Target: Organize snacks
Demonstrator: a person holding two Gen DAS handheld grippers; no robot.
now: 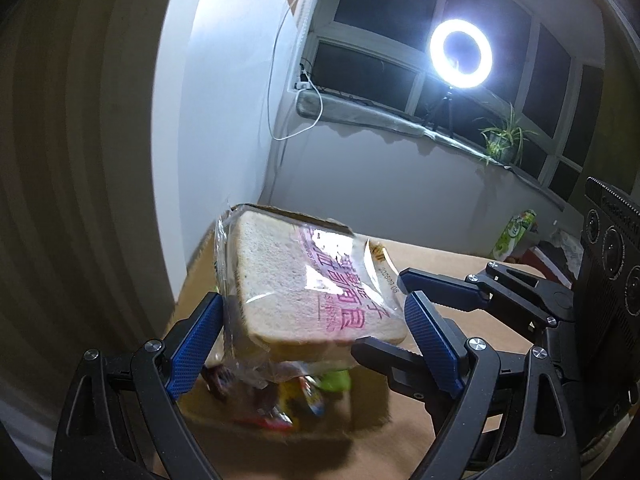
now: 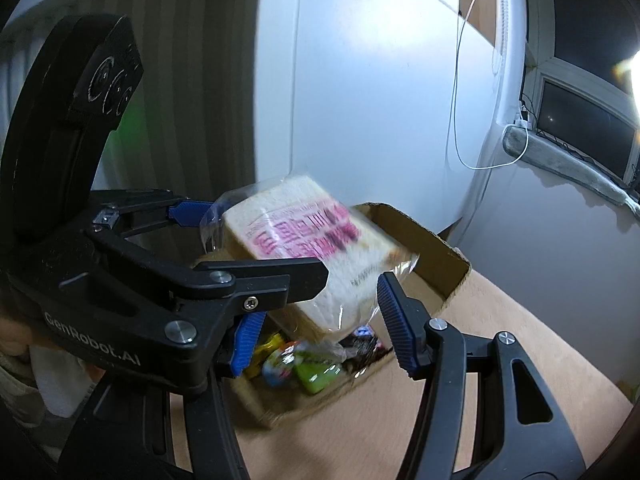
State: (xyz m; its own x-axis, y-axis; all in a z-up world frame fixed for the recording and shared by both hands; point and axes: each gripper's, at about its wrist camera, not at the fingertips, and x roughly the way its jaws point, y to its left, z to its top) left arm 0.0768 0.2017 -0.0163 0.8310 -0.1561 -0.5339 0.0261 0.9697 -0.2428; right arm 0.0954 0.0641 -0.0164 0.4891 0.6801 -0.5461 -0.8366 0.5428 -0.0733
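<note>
A bag of sliced white bread (image 1: 304, 280) in clear plastic with pink print hangs in the air, tilted. My left gripper (image 1: 316, 328) is shut on it, with a blue pad against each side of the loaf. My right gripper (image 2: 316, 320) is shut on the same bread bag (image 2: 304, 236) from the other side, and its fingers (image 1: 436, 284) reach in from the right. Under the loaf stands an open cardboard box (image 2: 420, 236) with several colourful snack packets (image 2: 308, 364) in it. The loaf and the fingers hide part of the box's inside.
The box stands on a beige table (image 2: 500, 340) close to a white wall. A ring light (image 1: 460, 54) and a potted plant (image 1: 500, 140) stand on the window sill. A green packet (image 1: 516, 232) lies at the far right of the table.
</note>
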